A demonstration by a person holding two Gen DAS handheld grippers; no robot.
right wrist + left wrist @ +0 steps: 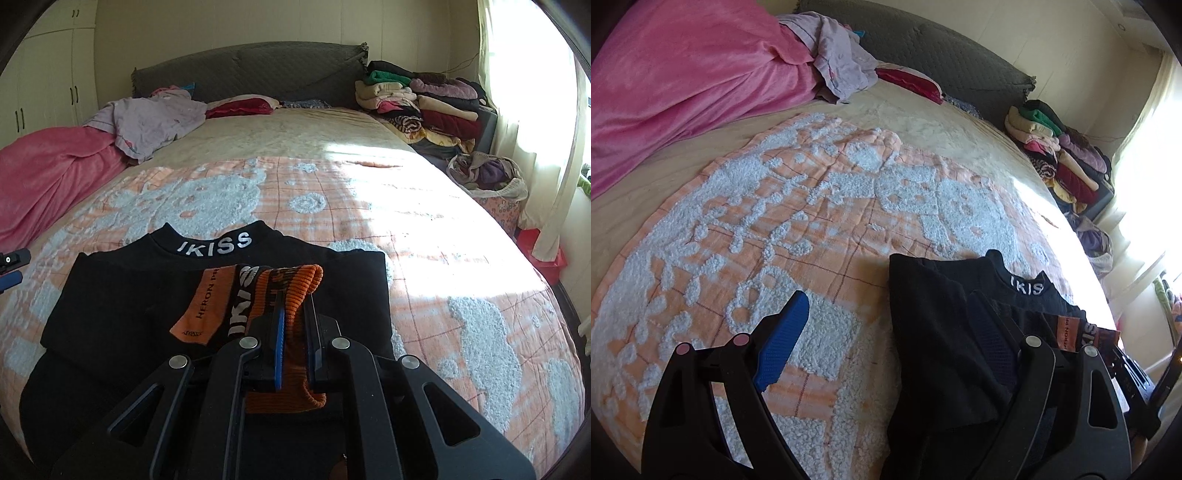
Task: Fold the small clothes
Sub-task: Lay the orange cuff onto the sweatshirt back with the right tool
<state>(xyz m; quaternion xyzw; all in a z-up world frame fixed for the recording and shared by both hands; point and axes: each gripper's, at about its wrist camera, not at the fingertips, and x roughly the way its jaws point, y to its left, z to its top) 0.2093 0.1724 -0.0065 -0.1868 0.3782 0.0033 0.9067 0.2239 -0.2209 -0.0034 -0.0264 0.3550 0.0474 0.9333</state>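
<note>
A black top (122,302) with "IKISS" on its collar lies on the orange and white bedspread (332,206). Its orange and black sleeve cuff (291,295) is folded over onto its chest. My right gripper (295,317) is shut on that orange cuff, above the top's right half. In the left wrist view the black top (942,332) lies at the lower right. My left gripper (886,314) is open, its blue left finger (783,339) over the bedspread (775,229) and its right finger on the top's left edge, holding nothing.
A pink blanket (48,173) and a lilac garment (147,122) lie at the bed's far left. A red pillow (240,107) sits by the grey headboard (251,66). A pile of folded clothes (421,107) and a bag of clothes (487,177) stand at the right by the curtained window.
</note>
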